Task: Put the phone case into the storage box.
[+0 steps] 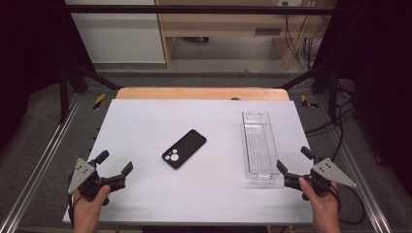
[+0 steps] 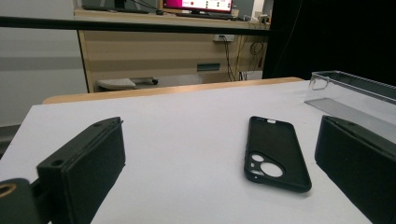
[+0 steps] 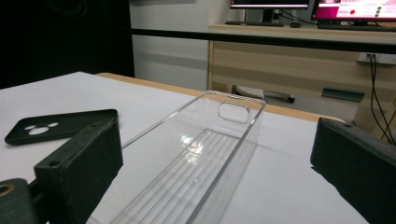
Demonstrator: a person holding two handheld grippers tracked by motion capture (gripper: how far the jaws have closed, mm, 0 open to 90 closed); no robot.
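Note:
A black phone case [image 1: 184, 148] lies flat in the middle of the white table top [image 1: 145, 121], camera cutouts toward the near side; the left gripper view has the phone case [image 2: 275, 151] ahead and to the right. A long clear plastic tray [image 1: 259, 145] stands empty to the right of it, and the tray [image 3: 196, 163] runs straight ahead between the right jaws. My left gripper [image 1: 114, 163] rests open at the near left corner, holding nothing. At the near right, just behind the tray's near end, my right gripper [image 1: 294, 159] is open too.
The table's wooden far edge [image 1: 201, 93] borders the white top. Black frame posts and cables [image 1: 335, 121] flank the table on both sides. A wooden desk [image 2: 163, 51] with monitors stands beyond the table.

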